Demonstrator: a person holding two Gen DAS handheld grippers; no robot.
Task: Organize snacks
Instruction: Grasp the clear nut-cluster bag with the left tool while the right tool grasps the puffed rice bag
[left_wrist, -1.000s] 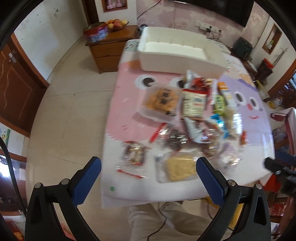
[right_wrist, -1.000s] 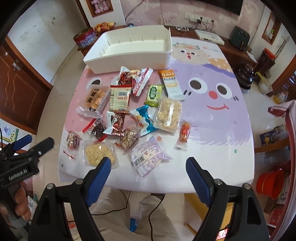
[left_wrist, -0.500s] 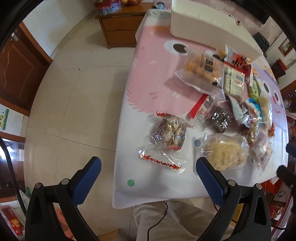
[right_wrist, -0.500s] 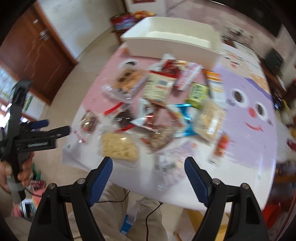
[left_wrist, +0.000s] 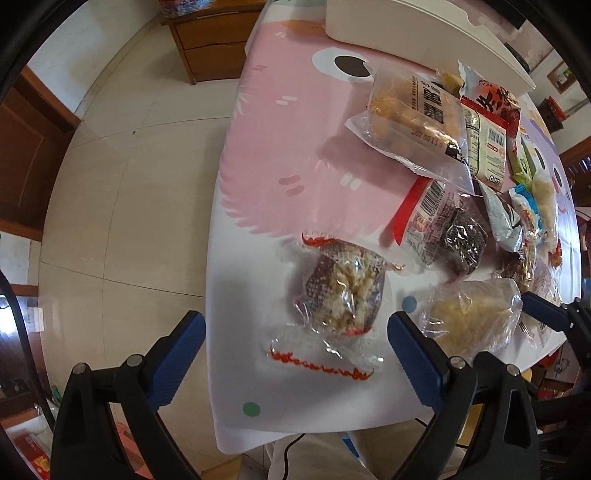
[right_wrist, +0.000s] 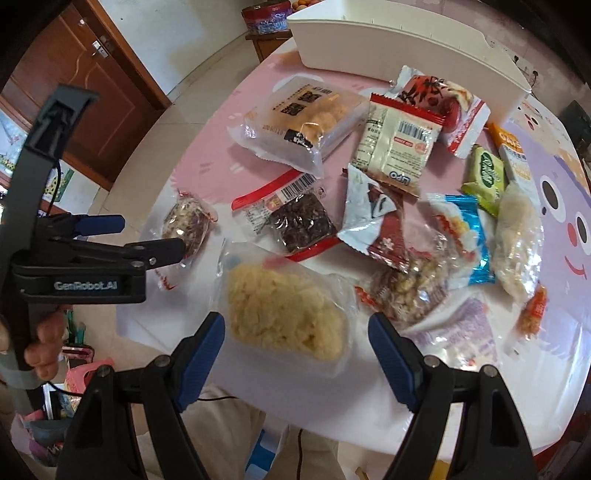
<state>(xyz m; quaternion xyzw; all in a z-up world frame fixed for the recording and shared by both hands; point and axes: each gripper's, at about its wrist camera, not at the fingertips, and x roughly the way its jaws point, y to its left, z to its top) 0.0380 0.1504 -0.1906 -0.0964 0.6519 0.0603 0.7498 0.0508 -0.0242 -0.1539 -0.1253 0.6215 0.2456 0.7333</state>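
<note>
Nut bar (left_wrist: 341, 291) between spread left gripper (left_wrist: 295, 345) pads; yellow cake pack (right_wrist: 286, 317) between spread right gripper (right_wrist: 297, 341) pads, no contact either.

Left bench edge (left_wrist: 236, 206): bare pink cloth — open passage.
Middle: snack packets (right_wrist: 388, 206) crowded, touching — blocked.
Far end: white bin (right_wrist: 399, 48) walls it.

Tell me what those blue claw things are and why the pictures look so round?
They are tongs that a person holds, one in each hand. A tiny wide-eyed camera sits on each, which bends the picture round. One picture looks past the left tongs at a nut-candy packet; the other looks past the right tongs at a pale yellow snack bag. Both tongs are open and hold nothing. Many snack packets lie on a cartoon tablecloth, with a white bin behind.
</note>
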